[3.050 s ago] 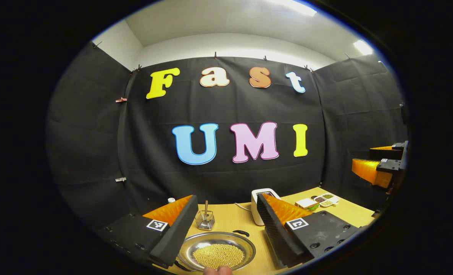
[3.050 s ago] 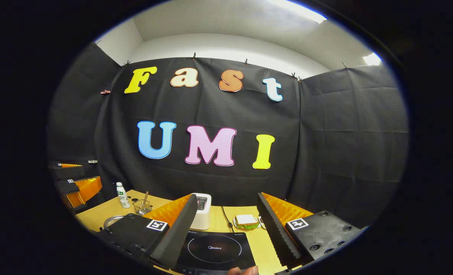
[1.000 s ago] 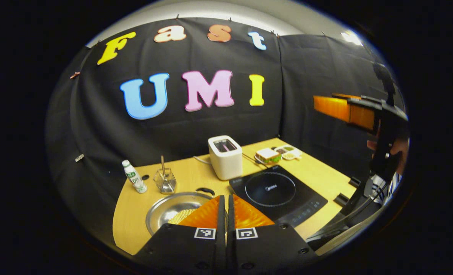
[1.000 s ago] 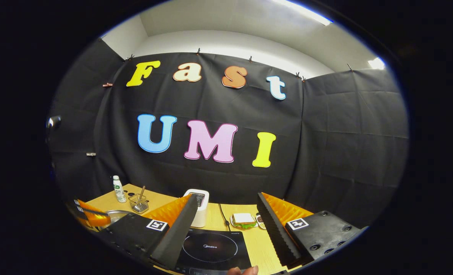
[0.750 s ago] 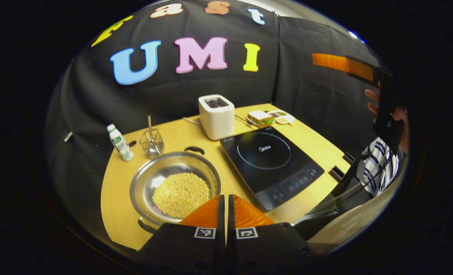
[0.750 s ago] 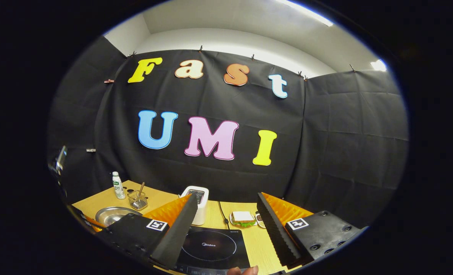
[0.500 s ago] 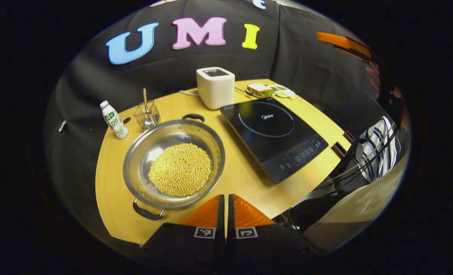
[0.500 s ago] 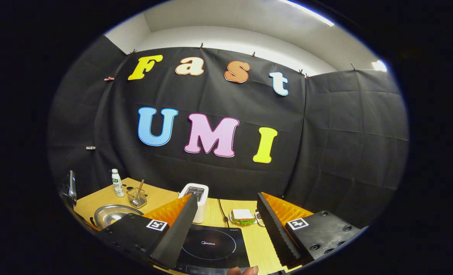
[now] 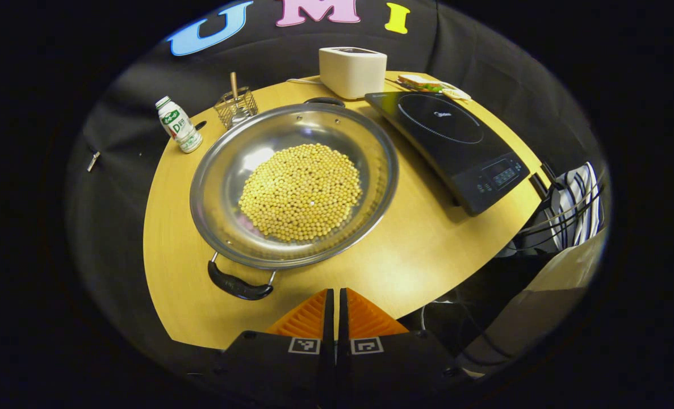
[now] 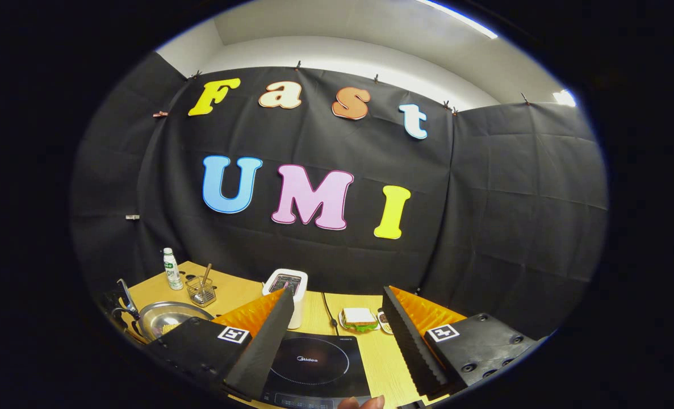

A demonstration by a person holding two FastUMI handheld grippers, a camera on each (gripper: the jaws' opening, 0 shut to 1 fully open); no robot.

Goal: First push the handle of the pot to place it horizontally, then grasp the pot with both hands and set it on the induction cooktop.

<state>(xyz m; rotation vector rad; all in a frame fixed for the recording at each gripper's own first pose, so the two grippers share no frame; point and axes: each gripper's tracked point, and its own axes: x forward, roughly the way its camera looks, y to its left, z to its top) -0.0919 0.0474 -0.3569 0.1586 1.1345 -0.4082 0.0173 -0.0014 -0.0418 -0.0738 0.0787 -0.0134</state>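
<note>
From the left gripper view, the left gripper (image 9: 336, 298) hangs over the bench (image 9: 422, 250) edge, jaws together; the pot (image 9: 294, 182) of beans sits at 12 o'clock, its near handle (image 9: 239, 286) at 10 o'clock, the induction cooktop (image 9: 456, 142) at 2 o'clock. From the right gripper view, the right gripper (image 10: 337, 324) hovers, jaws apart, above the cooktop (image 10: 314, 363); the pot (image 10: 166, 318) lies at 9 o'clock.

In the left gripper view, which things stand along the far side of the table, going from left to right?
Bottle → wire holder → toaster → sandwich.
</note>
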